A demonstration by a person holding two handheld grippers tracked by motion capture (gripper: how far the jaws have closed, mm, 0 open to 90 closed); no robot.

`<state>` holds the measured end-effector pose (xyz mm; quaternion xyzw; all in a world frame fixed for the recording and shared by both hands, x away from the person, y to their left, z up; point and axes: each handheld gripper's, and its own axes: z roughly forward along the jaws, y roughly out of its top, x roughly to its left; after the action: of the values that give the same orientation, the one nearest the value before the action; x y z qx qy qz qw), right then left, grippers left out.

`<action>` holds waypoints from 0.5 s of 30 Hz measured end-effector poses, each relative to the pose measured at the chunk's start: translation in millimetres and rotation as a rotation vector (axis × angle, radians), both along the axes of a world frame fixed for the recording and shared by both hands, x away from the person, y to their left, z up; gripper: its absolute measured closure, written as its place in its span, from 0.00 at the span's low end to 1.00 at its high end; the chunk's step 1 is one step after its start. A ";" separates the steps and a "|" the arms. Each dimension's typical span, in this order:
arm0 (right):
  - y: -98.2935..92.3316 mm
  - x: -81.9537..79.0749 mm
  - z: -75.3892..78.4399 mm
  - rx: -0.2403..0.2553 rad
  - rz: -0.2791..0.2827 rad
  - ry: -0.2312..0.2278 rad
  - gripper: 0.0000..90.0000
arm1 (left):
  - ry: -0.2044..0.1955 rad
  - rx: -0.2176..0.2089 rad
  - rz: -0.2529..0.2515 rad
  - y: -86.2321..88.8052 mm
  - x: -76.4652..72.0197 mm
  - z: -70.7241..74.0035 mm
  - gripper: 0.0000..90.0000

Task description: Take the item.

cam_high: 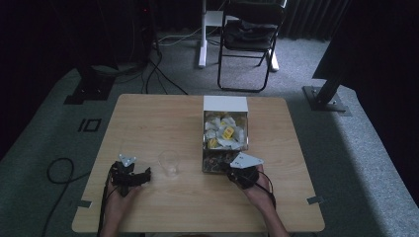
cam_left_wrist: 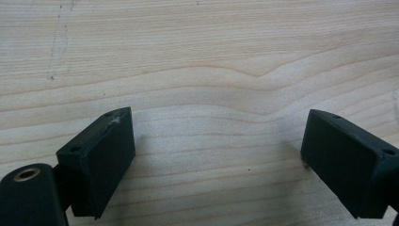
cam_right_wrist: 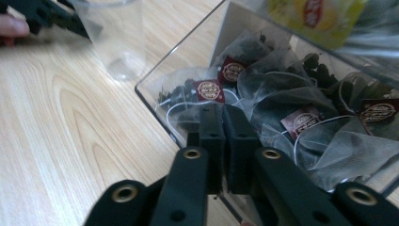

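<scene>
A clear plastic box stands mid-table, holding white and yellow sachets in its far part and dark mesh tea bags with red tags in its near part. My right gripper is shut, its tips at the near corner of the box, just over the wall. I cannot make out anything pinched between the pads. From above, the right gripper sits at the box's near end. My left gripper is open over bare wood with nothing between its jaws. It rests left of a clear cup.
The empty clear cup stands between the two grippers, left of the box. The left gripper shows behind it. Beyond the wooden table, a black folding chair, a white stand and cables sit on the grey floor.
</scene>
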<state>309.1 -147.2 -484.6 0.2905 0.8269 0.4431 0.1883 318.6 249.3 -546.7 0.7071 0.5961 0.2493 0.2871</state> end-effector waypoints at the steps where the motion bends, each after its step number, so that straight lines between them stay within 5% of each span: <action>1: -0.8 0.4 0.6 0.009 -0.006 0.000 1.00 | 0.000 0.000 0.000 0.0 0.0 0.0 0.12; 15: -3.1 -0.6 7.3 0.019 -0.007 -0.009 1.00 | 0.000 0.000 0.000 0.0 0.0 0.0 0.12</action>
<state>308.5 -150.3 -477.3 0.2930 0.8207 0.4519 0.1909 318.6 249.3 -546.7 0.7072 0.5961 0.2493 0.2871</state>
